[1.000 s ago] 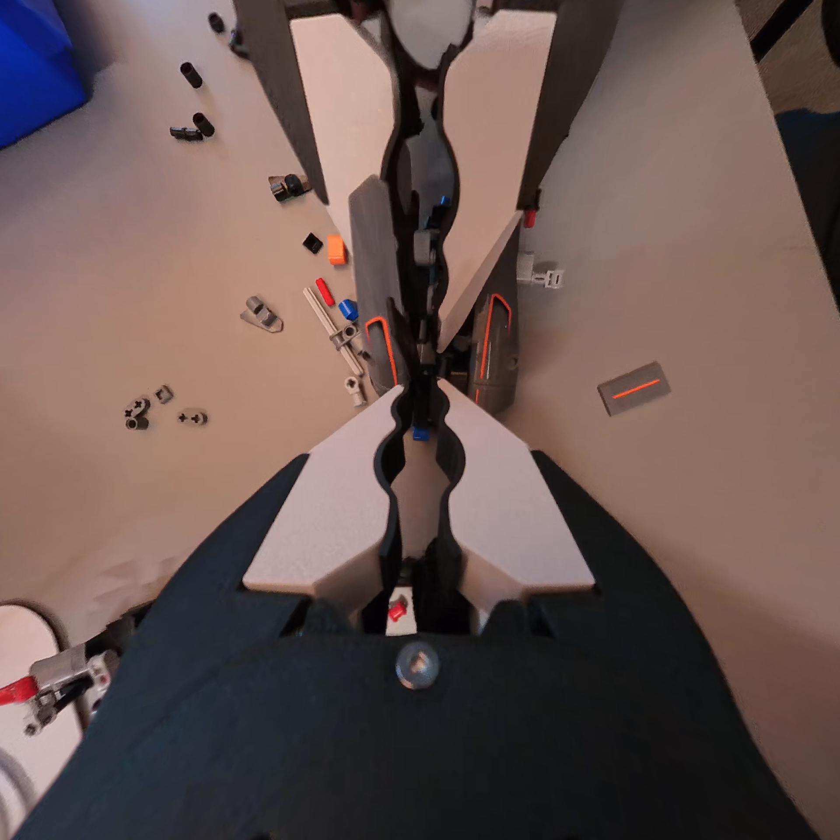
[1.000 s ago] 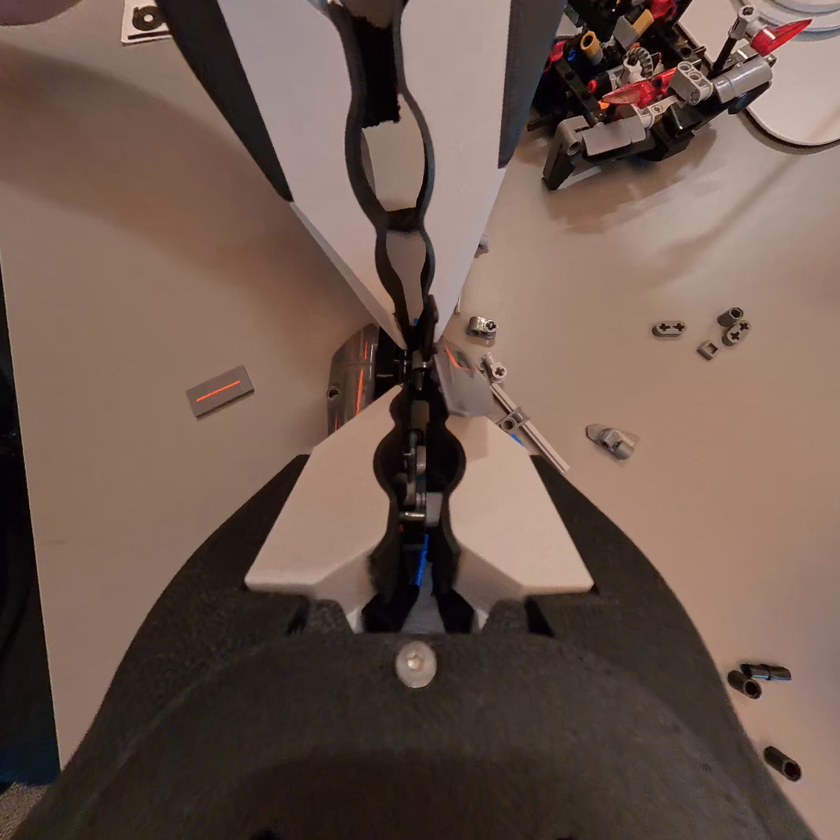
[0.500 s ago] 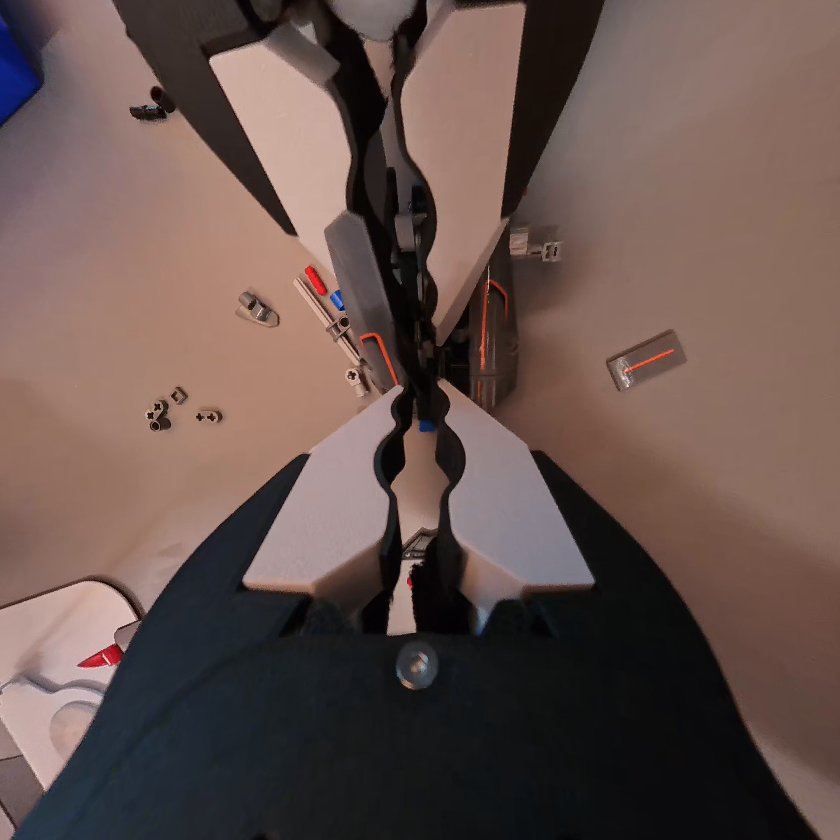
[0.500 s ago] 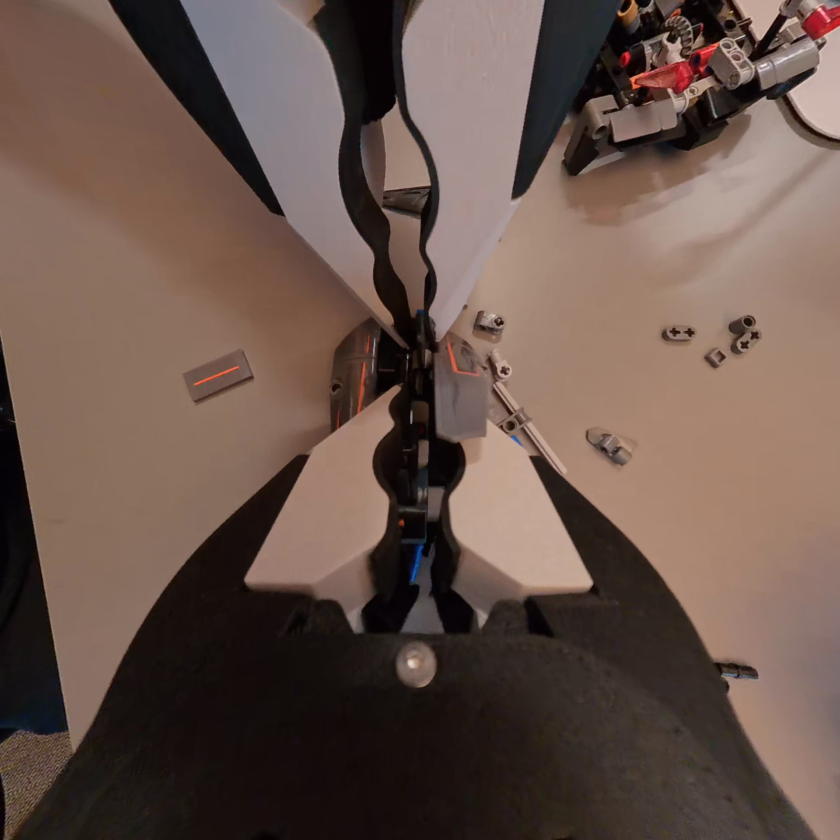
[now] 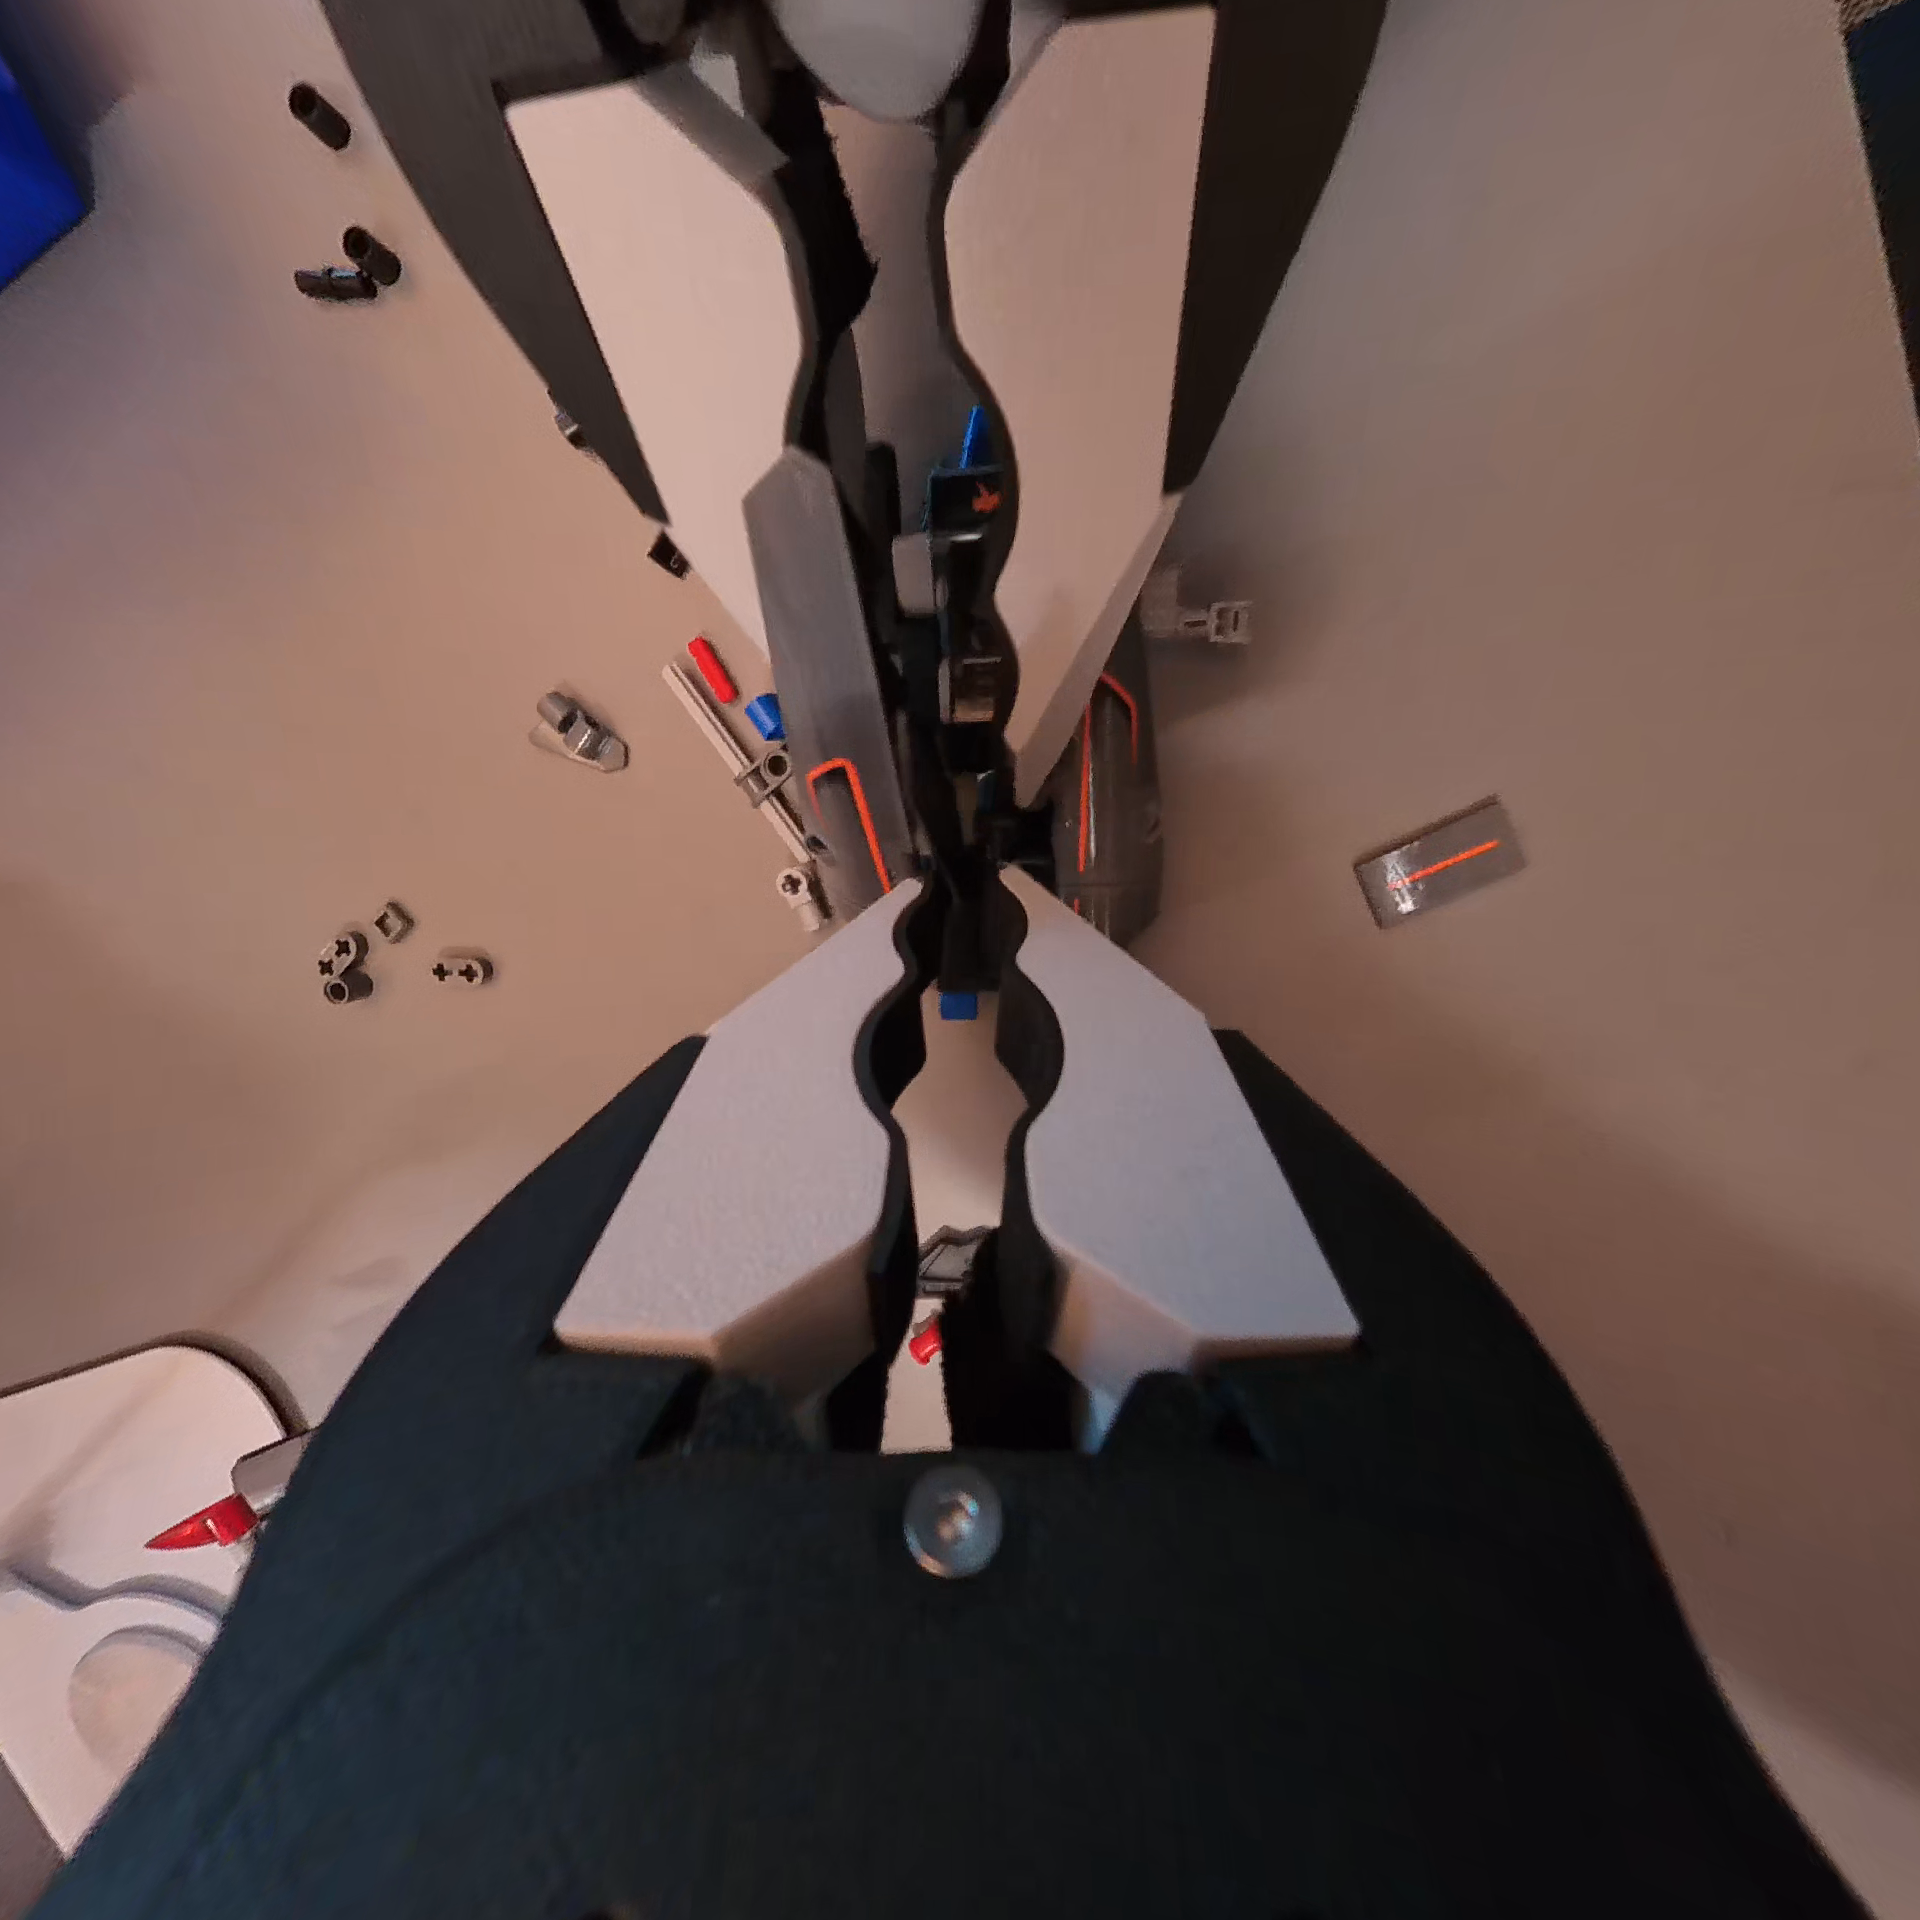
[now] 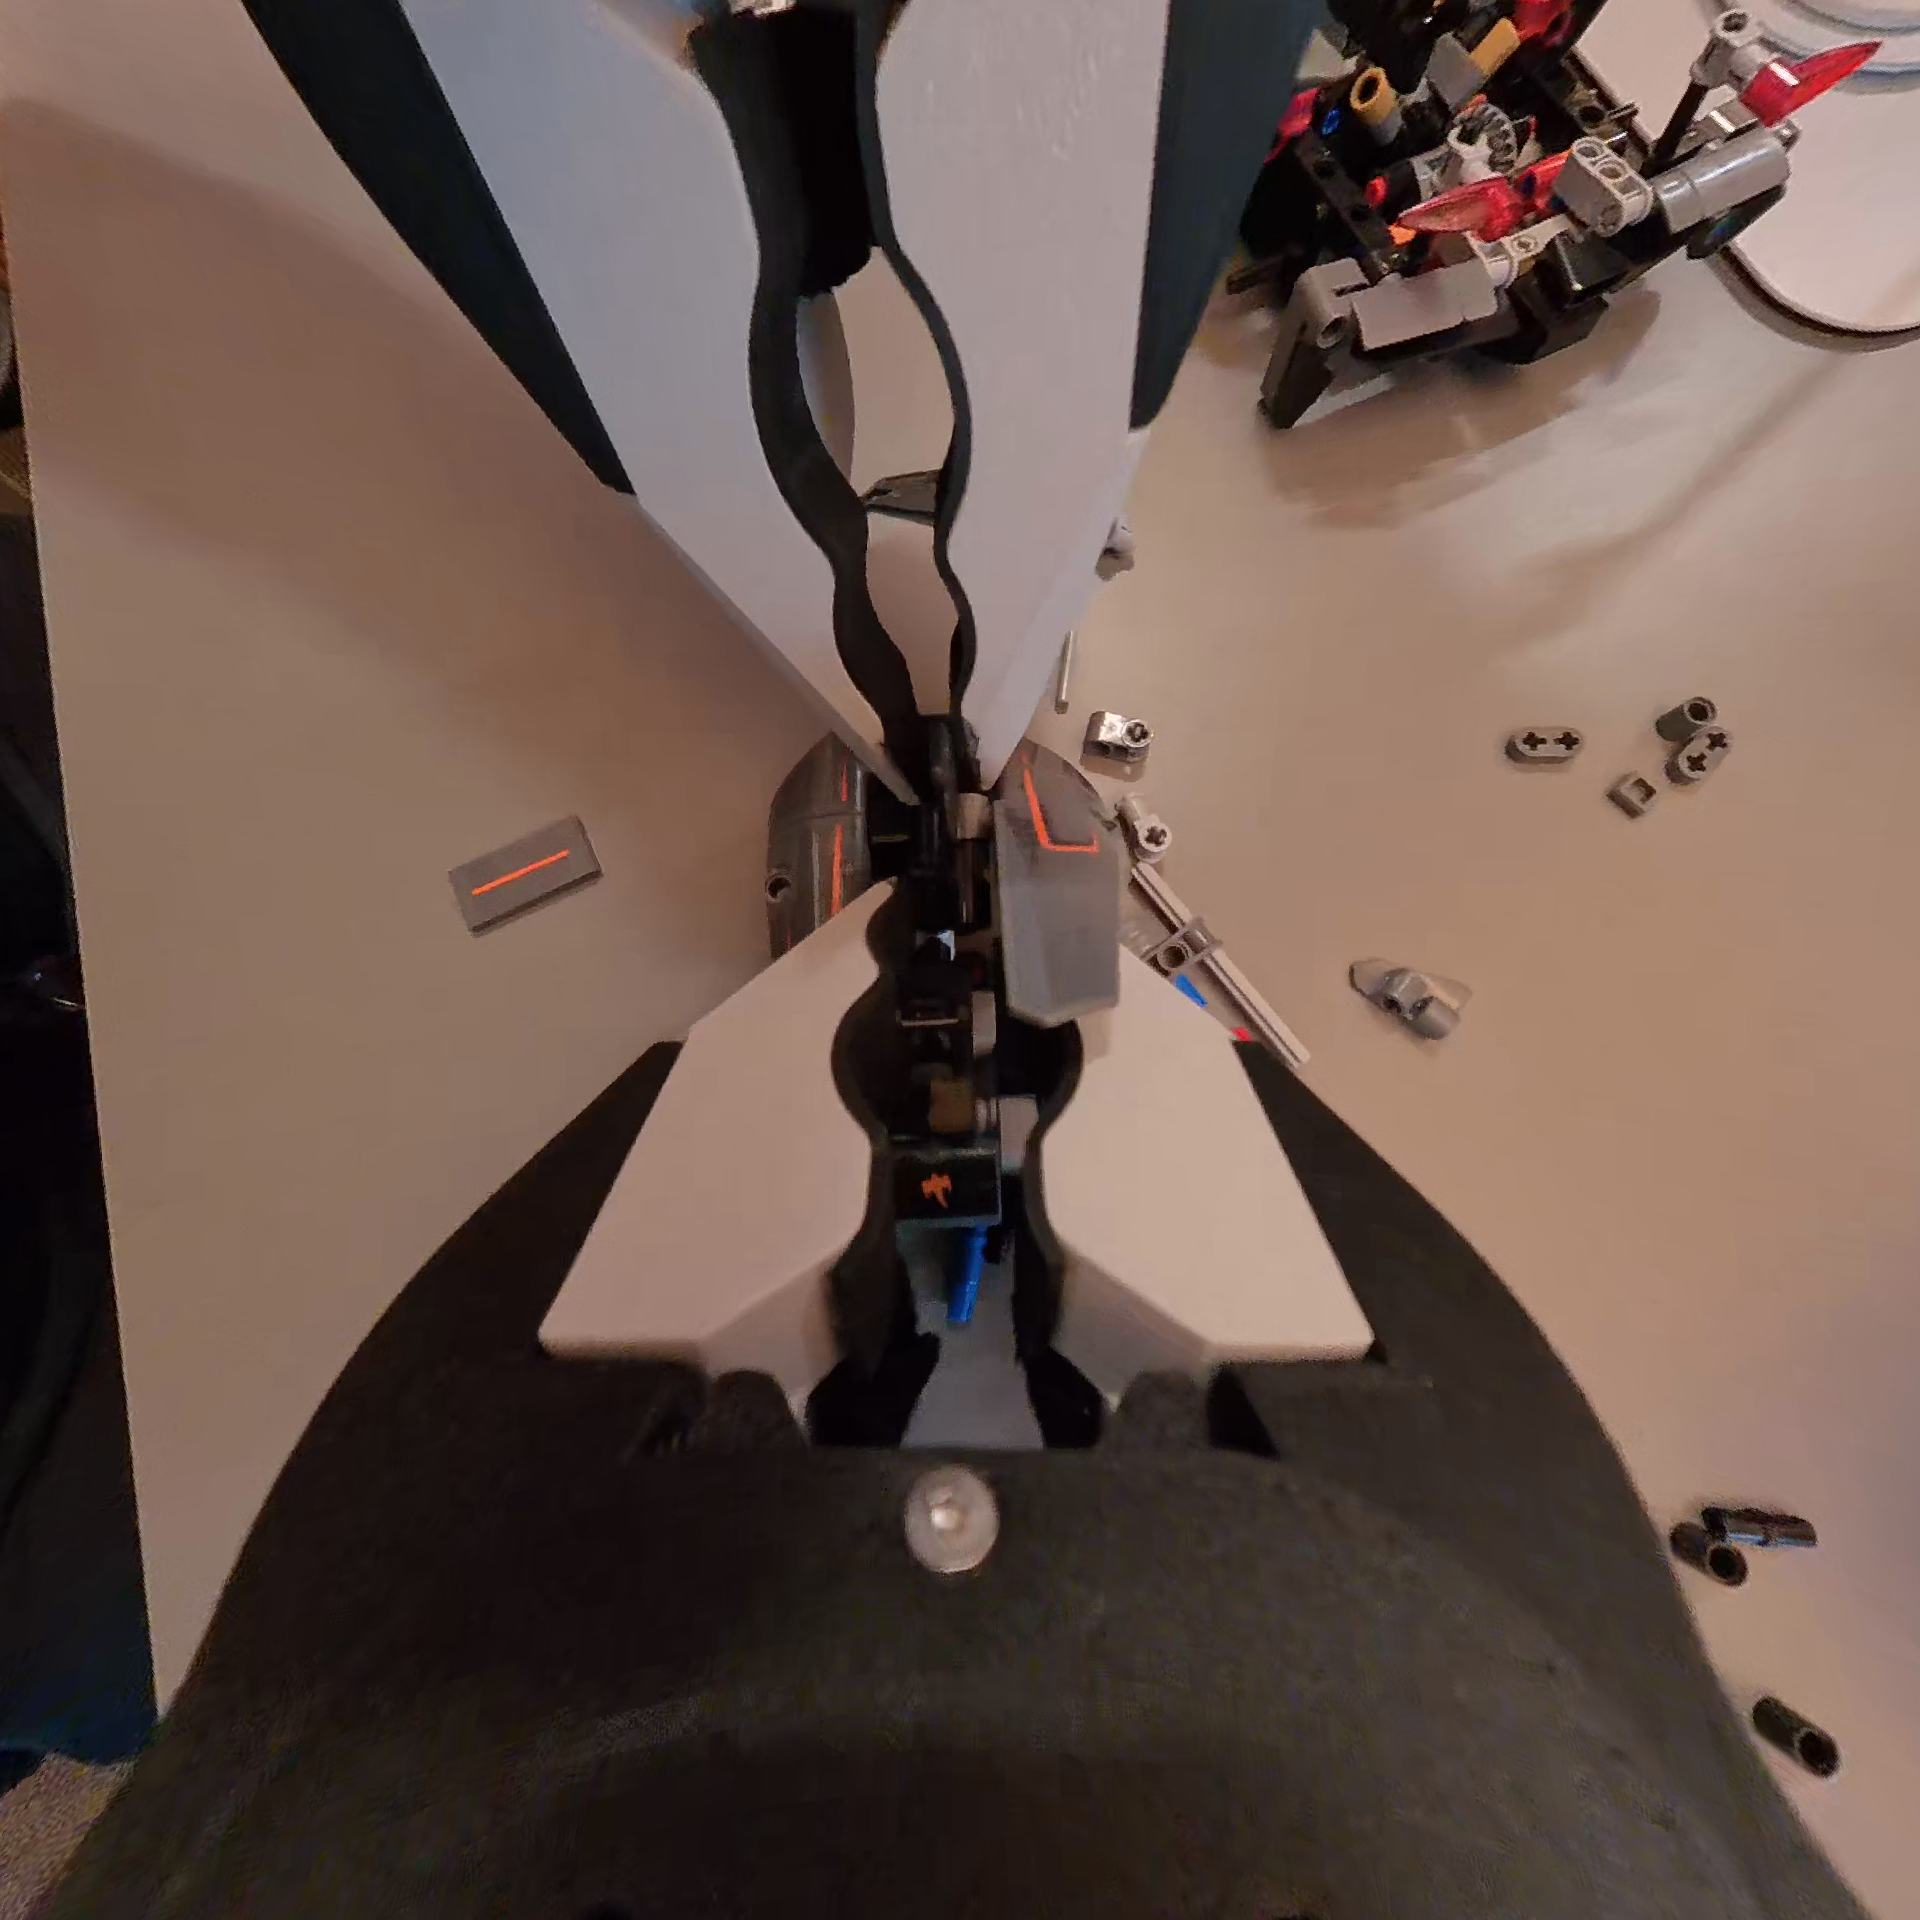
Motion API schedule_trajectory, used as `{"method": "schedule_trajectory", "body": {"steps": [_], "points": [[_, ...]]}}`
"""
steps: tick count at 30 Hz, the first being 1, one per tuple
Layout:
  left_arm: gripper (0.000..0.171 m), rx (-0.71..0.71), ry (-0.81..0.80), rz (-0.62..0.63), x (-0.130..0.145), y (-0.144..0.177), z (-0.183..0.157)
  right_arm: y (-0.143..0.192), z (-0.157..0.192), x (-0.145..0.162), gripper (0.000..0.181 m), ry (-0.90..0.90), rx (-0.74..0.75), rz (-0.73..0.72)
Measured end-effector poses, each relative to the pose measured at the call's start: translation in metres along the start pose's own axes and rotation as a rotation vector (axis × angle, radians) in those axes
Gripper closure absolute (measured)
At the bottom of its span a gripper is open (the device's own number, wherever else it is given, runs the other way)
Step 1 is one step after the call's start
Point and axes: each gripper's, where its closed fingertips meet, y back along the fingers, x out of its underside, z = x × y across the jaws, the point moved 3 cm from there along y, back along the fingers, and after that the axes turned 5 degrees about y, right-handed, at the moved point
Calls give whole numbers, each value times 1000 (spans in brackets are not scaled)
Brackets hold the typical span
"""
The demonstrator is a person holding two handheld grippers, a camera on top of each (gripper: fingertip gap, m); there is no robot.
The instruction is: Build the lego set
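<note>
Two hand-held grippers meet tip to tip over a pale table (image 6: pixel 312 520), both clenched on one small black lego assembly (image 6: pixel 940 935) held between them. In the right wrist view, the right gripper (image 6: pixel 940 894) clamps the assembly along its length, a black block with an orange mark (image 6: pixel 943 1184) and a blue pin (image 6: pixel 966 1273) lying deep between its fingers, while a grey panel with orange lines (image 6: pixel 1055 914) sticks out of the assembly toward 3 o'clock. The left gripper (image 5: pixel 961 904) grips the near end of the same piece from the opposite side, a blue stub (image 5: pixel 958 1004) showing just behind its tips.

A second dark curved panel with orange lines (image 5: pixel 1112 810) sits just behind the meeting point, at about 1 o'clock of the tips in the left wrist view; whether it lies on the table or belongs to the assembly cannot be told. A flat grey tile with an orange stripe (image 5: pixel 1439 860) lies apart at 3 o'clock there. At 9 to 10 o'clock are loose parts: a long grey rod (image 5: pixel 743 764), a red pin (image 5: pixel 712 665), a grey curved piece (image 5: pixel 582 732) and a cluster of small grey connectors (image 5: pixel 395 951). Black pins (image 5: pixel 348 265) lie at 11 o'clock.

In the right wrist view, a larger part-built model in black, grey and red (image 6: pixel 1507 218) stands at 1 o'clock.
</note>
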Motion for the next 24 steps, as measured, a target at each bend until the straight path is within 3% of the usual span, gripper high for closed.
{"method": "schedule_trajectory", "body": {"steps": [7, 18, 24], "points": [[167, -7, 5, -6, -1, 0, 2, 0, 0, 0, 175, -18, -6, -31], [167, -18, 142, -200, 10, 1, 0, -4, 0, -3, 176, -18, -20, -70], [167, -31, 174, -238, 19, -2, -2, -8, 2, -5, 176, -4, -17, -70]]}}
